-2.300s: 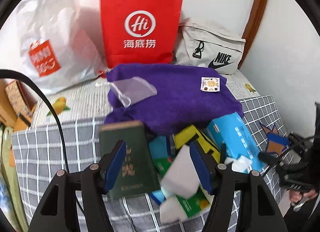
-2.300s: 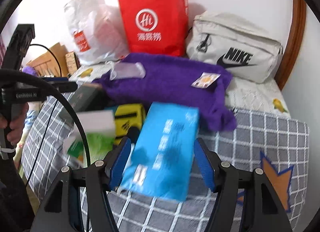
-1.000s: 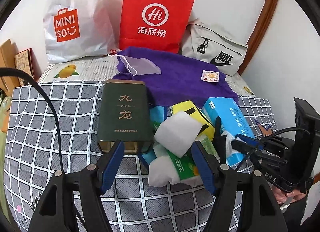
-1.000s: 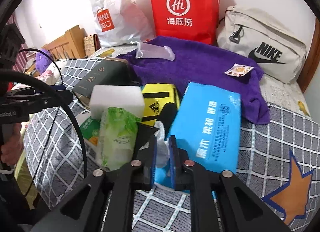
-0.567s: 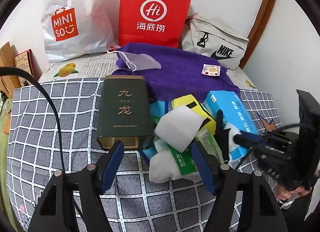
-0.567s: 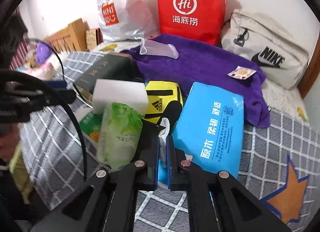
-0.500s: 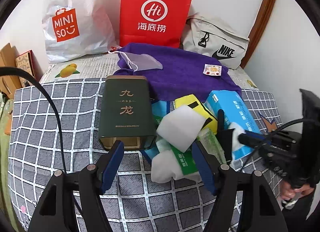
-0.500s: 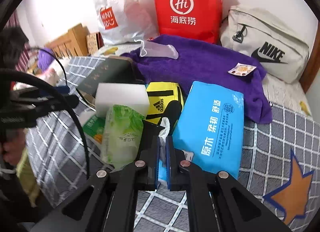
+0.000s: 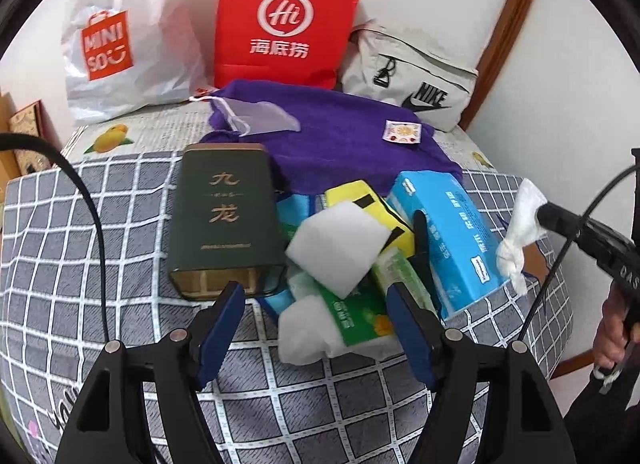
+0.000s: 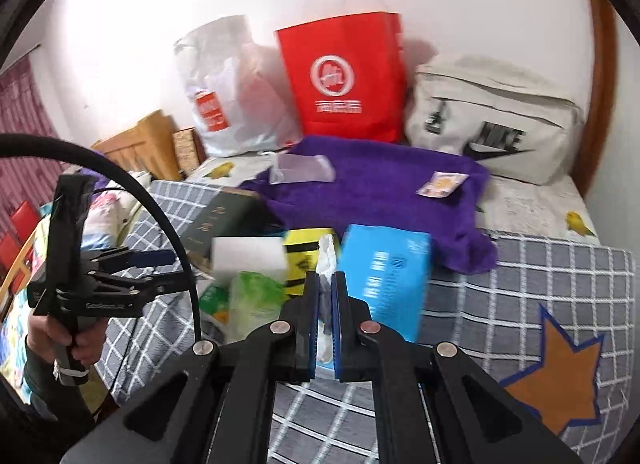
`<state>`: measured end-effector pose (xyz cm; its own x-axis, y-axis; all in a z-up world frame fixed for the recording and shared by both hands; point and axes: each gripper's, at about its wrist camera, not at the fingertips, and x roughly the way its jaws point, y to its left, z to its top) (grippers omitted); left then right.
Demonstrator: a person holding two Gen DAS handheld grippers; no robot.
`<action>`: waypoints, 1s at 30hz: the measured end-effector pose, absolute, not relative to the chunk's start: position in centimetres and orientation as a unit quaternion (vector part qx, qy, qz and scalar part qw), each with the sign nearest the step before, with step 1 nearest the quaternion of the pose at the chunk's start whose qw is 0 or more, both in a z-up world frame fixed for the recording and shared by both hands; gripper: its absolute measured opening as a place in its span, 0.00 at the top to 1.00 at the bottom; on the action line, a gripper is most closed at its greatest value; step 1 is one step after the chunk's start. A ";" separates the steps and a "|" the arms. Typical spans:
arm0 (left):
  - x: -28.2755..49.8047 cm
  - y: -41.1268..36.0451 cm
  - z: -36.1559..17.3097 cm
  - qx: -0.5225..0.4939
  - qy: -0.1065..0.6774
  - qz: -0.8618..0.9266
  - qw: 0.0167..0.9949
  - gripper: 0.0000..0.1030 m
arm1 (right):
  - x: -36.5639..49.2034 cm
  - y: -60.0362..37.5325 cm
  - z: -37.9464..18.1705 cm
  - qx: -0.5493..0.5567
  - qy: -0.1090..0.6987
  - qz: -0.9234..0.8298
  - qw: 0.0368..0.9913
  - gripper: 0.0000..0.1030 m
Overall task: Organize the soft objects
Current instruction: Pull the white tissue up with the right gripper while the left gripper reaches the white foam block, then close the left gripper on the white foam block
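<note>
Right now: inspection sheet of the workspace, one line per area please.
Surface: grey checked bedcover, creased.
Job's things: white tissue pinched in the right gripper, off the blue tissue pack; white sponge, green wipes pack, purple towel lie in the pile.
Clutter: dark green tin, red paper bag, Miniso bag, Nike bag.
Grippers: left gripper open, empty; right shut on tissue.
Cables: black cable over the bedcover.
Surroundings: white wall, wooden trim.

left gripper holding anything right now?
No: in the left wrist view the left gripper stands open above the checked bedcover, nothing between its blue pads.
</note>
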<state>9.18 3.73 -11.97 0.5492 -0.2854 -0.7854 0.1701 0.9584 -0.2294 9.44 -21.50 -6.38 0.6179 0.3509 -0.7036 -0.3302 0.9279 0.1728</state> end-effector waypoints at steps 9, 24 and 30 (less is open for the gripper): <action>11.0 1.5 -11.5 -0.001 0.451 -0.162 0.878 0.26 | 9.3 -23.9 -7.5 0.035 0.403 0.173 0.898 0.94; 14.4 -1.5 -11.9 0.156 0.468 -0.194 0.848 0.22 | 9.3 -25.3 -7.9 0.053 0.396 0.174 0.900 0.94; 15.2 -2.3 -11.9 0.172 0.479 -0.219 0.833 0.21 | 9.5 -25.5 -8.2 0.057 0.402 0.175 0.897 0.94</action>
